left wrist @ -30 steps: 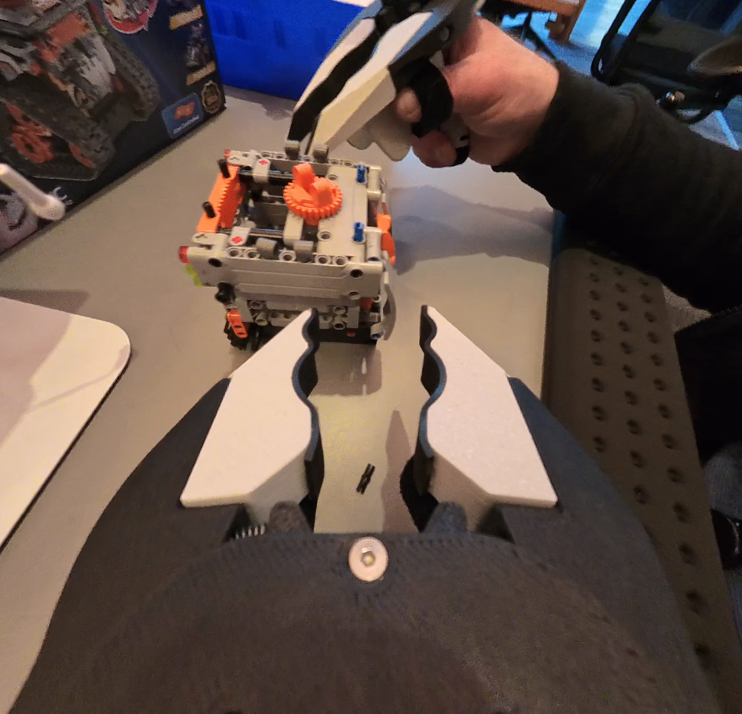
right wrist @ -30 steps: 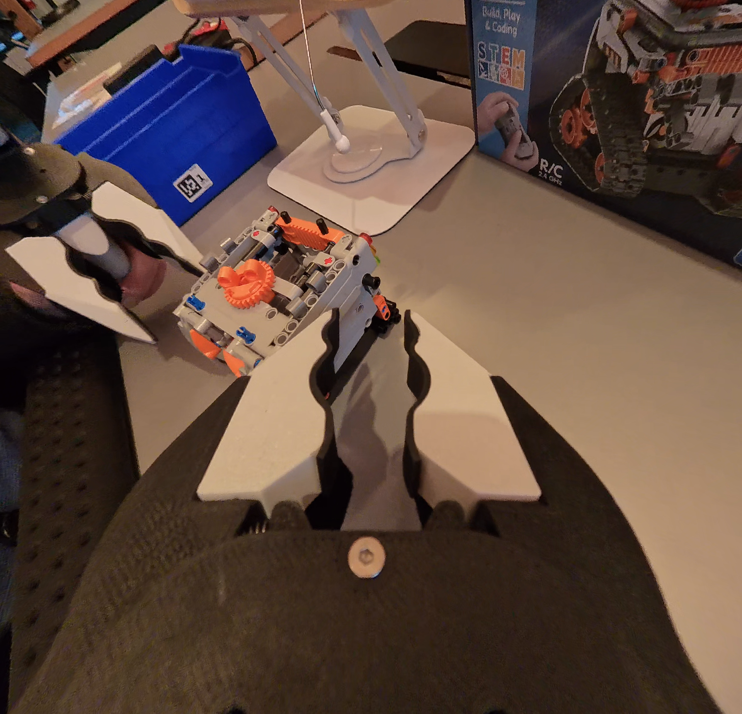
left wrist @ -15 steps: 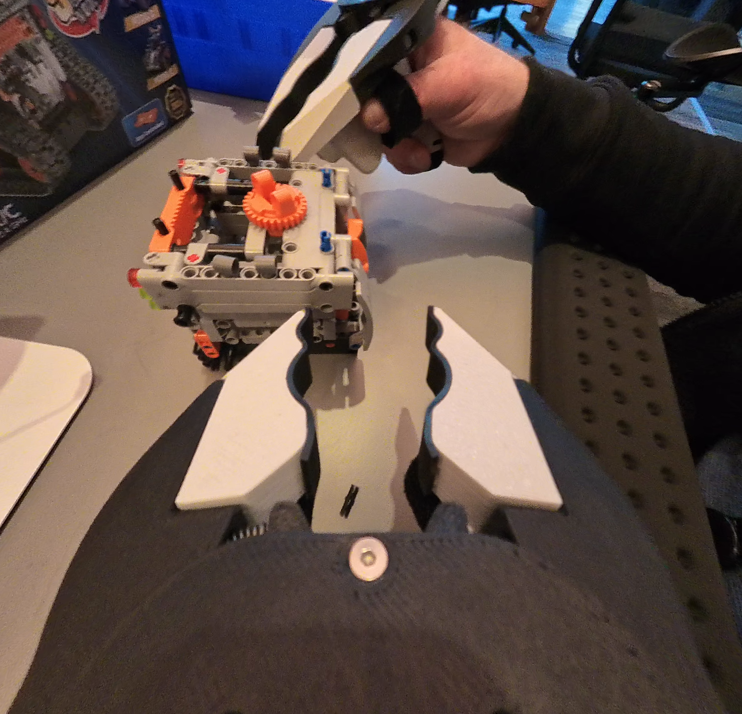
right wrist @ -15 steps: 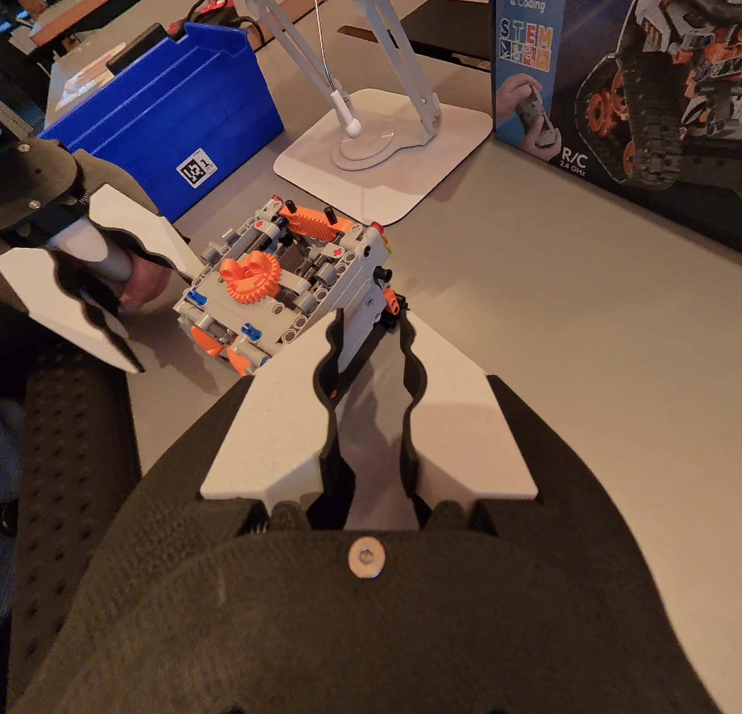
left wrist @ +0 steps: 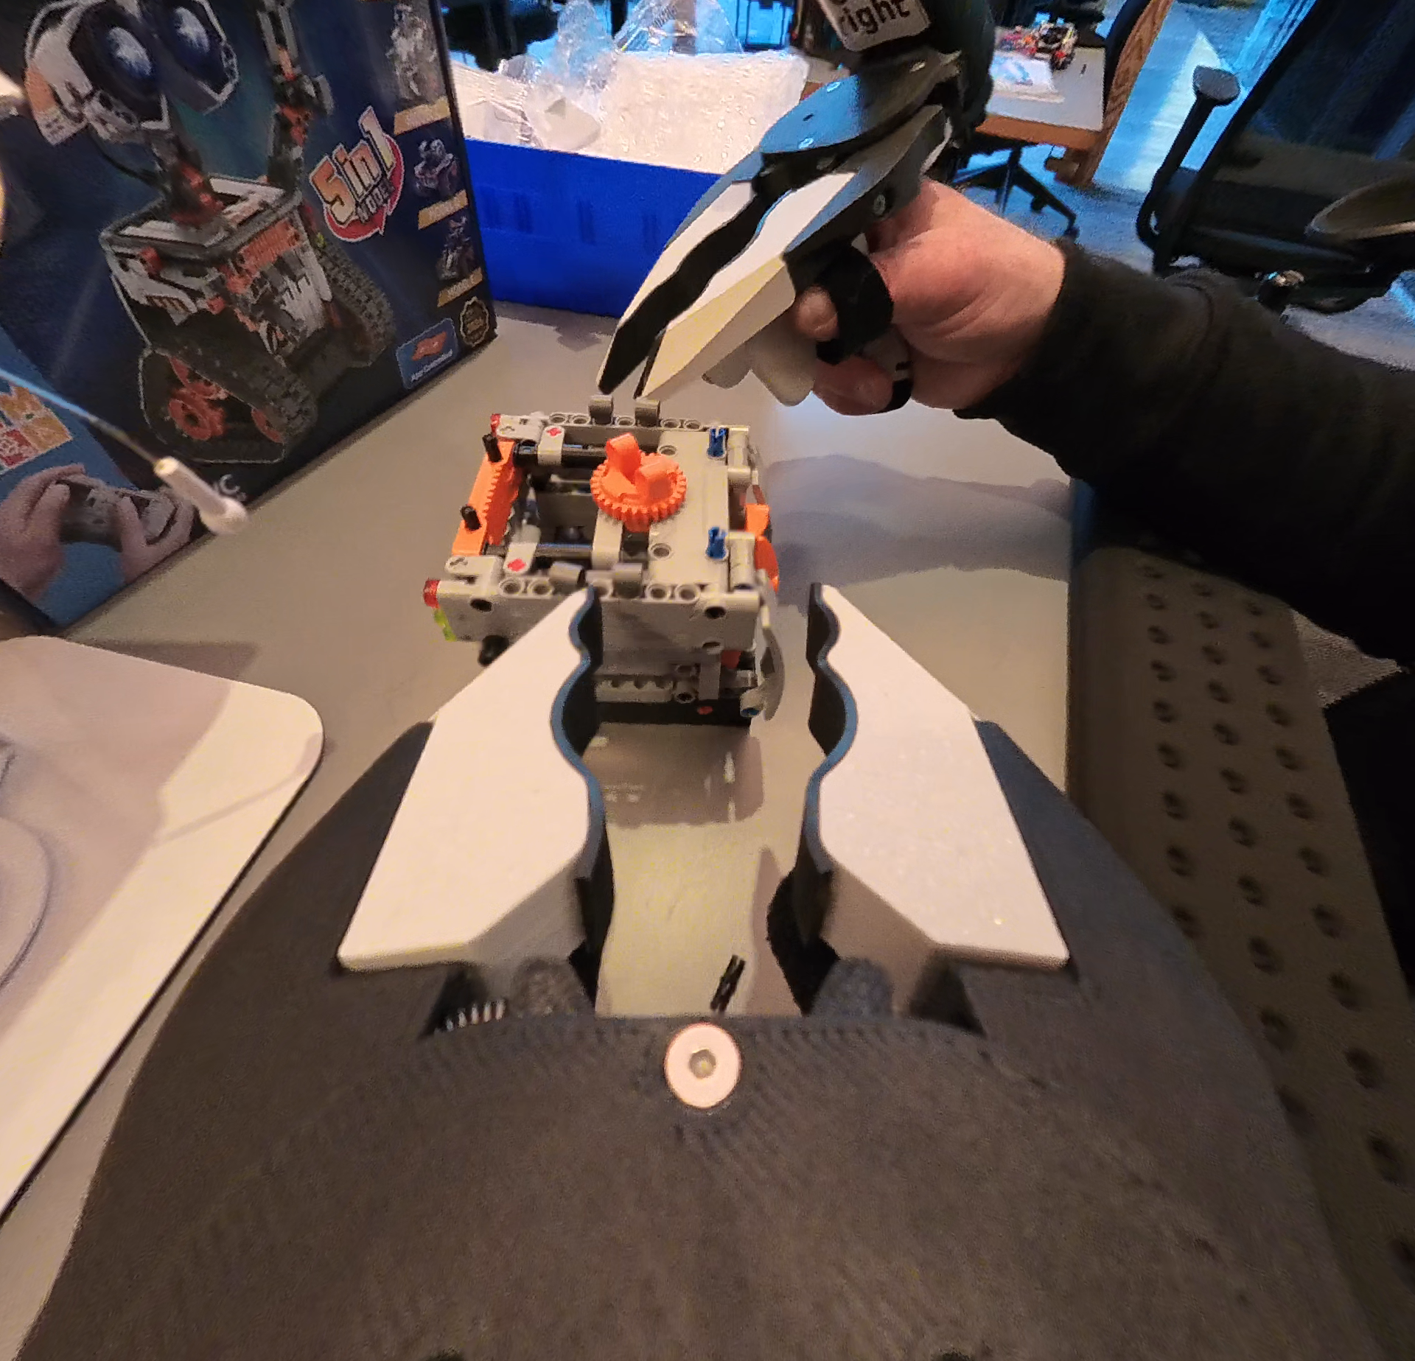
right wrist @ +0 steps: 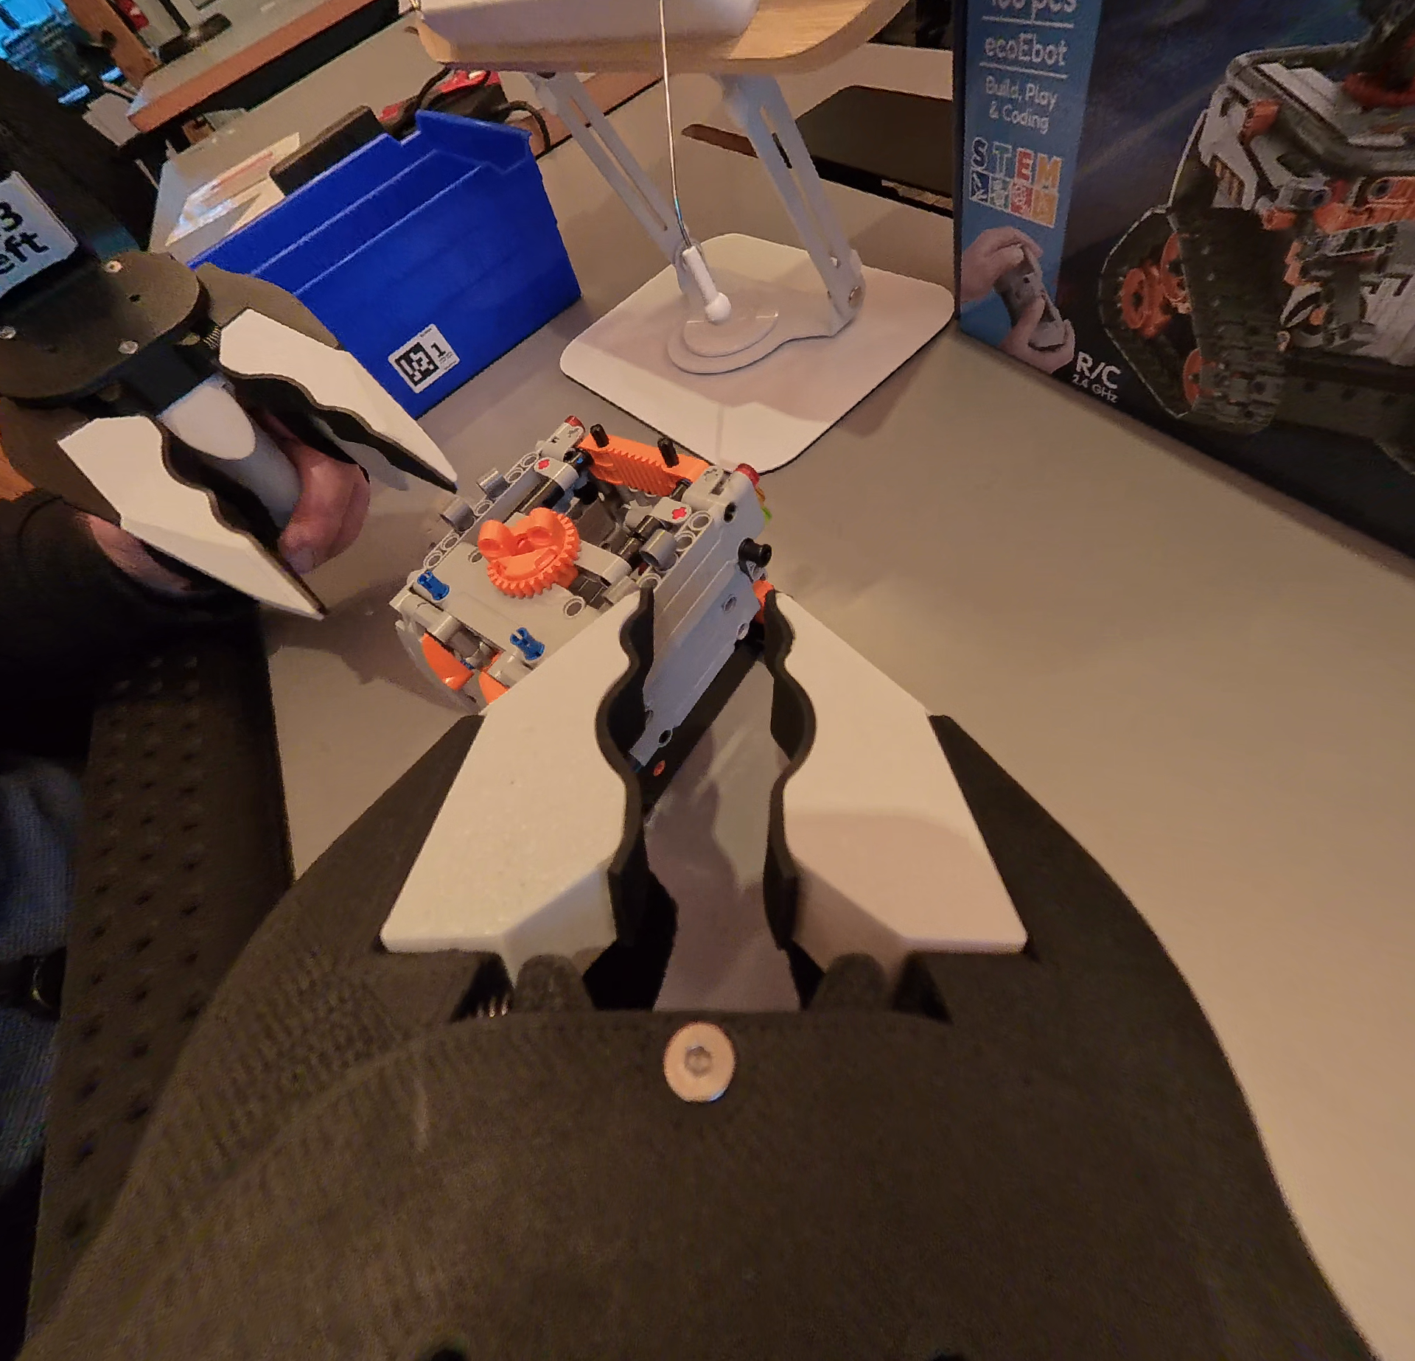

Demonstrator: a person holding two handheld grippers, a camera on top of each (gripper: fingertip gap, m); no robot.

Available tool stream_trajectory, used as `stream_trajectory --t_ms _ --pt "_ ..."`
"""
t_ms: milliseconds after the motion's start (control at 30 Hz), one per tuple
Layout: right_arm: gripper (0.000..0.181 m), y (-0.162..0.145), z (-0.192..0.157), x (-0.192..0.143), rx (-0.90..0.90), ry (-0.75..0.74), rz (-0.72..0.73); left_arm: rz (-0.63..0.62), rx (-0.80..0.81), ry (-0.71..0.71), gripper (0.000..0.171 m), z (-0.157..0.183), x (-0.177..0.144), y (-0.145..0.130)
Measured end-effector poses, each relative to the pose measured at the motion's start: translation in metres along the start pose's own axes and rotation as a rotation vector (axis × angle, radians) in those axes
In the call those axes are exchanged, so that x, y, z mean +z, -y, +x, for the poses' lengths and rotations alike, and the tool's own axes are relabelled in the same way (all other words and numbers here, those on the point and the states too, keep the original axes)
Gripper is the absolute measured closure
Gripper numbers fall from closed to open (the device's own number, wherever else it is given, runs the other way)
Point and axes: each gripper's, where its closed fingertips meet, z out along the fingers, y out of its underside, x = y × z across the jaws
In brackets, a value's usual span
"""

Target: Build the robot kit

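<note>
Count, both views together.

One grey-and-orange plastic brick-built block model on the grey tabletop. On its top face: one orange toothed gear wheel; two small blue pins, far edge and near edge. One orange toothed rack strip along one side.

Two handheld grippers with white wedge fingers on black bodies: left gripper, right gripper. Two fingers each.

One blue plastic bin. One dark-blue printed cardboard toy box. One white flat-based stand. One small black pin loose on the tabletop.
</note>
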Motion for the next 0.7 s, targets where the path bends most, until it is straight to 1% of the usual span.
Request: stream_trajectory --t_ms 67,133,200,400,567,633,700 --pt "0.155 -0.001 0.000 0.002 0.004 0.005 -0.003 -0.029 0.035 0.043 0.115 -0.001 0.005 -0.003" --pt "0.157 -0.002 0.001 0.003 0.006 0.001 -0.009 -0.055 0.057 0.037 0.112 0.003 0.009 -0.006" --pt "0.156 -0.002 0.002 0.002 0.009 -0.004 -0.009 -0.050 0.056 0.037 0.111 0.005 0.010 -0.006" --pt "0.152 0.002 0.001 -0.004 0.013 0.008 0.011 -0.044 0.048 0.003 0.110 0.013 0.010 -0.006" --pt "0.149 0.000 -0.016 -0.007 -0.030 0.073 -0.025 -0.045 0.029 -0.033 0.112 0.020 0.013 -0.008" --pt "0.152 -0.004 -0.018 -0.002 -0.040 0.072 -0.049 -0.062 0.030 -0.045 0.111 0.024 0.016 -0.011" --pt "0.154 -0.006 -0.019 0.002 -0.041 0.073 -0.057 -0.061 0.036 -0.071 0.104 0.031 0.018 -0.011"
